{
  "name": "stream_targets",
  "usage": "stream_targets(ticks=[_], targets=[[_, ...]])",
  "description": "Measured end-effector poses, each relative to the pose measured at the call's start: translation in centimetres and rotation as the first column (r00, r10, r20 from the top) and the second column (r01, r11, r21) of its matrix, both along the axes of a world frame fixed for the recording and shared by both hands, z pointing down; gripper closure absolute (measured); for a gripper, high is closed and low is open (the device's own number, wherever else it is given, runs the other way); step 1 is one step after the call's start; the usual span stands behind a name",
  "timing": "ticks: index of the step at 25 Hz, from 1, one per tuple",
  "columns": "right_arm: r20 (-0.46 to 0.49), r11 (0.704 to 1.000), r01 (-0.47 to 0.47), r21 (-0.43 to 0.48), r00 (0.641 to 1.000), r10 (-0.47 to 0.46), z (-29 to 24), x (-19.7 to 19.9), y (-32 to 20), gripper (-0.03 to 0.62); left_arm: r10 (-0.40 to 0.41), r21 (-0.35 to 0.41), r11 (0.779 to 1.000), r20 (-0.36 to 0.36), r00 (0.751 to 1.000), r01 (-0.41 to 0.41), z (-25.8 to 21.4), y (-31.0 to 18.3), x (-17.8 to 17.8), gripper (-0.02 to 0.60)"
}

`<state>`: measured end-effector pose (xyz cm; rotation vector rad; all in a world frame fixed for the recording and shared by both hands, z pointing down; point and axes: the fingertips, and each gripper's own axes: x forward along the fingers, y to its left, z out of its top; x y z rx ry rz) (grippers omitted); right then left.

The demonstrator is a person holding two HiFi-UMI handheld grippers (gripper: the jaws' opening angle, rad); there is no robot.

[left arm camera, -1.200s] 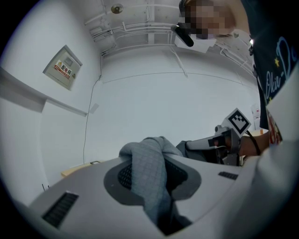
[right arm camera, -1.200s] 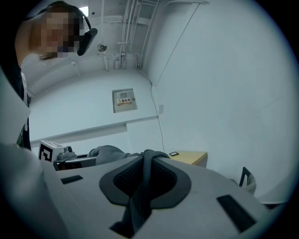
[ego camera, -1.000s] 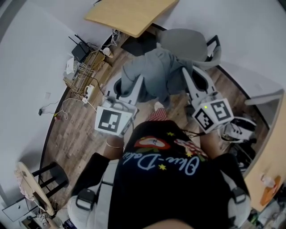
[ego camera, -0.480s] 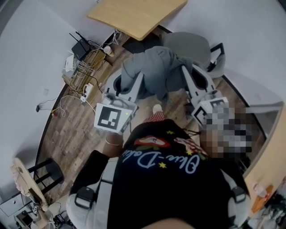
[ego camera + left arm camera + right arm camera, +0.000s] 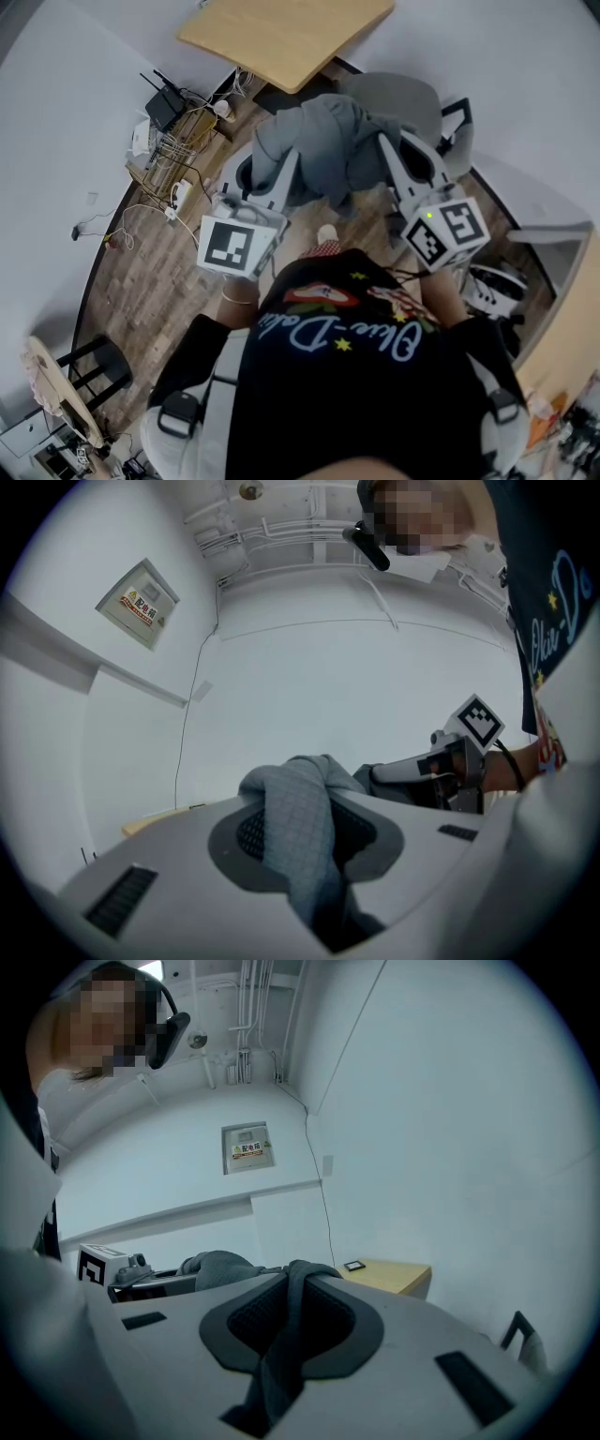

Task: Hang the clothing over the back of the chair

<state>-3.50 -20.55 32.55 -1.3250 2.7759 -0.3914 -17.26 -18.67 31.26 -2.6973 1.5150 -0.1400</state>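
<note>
Left gripper (image 5: 292, 161) and right gripper (image 5: 385, 142) pinch the clothing (image 5: 328, 150) near the chair (image 5: 401, 94) — table (image 5: 281, 33) beyond.

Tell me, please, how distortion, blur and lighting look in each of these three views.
Head view: strong fisheye curves the floor edge; even light, the grey garment sharp. Left gripper view: dark rounded corners, garment weave crisp, straight lines bowed. Right gripper view: same dark corners, flat soft light, no glare.

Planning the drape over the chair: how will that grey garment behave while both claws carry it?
Likely floppy: the grey garment sags and bunches between the left claw and right claw. Probably light, since thin pinched folds hold it. It should mould over the chair back.
</note>
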Motion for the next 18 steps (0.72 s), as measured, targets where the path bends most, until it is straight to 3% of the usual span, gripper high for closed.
stream_targets(ticks=[18], targets=[[0.002, 0.999, -0.032, 0.022, 1.000, 0.032, -0.7, -0.9, -5.2, 0.554, 0.033, 0.065, 0.997, -0.013, 0.999, -0.032, -1.1, -5.5, -0.7, 0.495]])
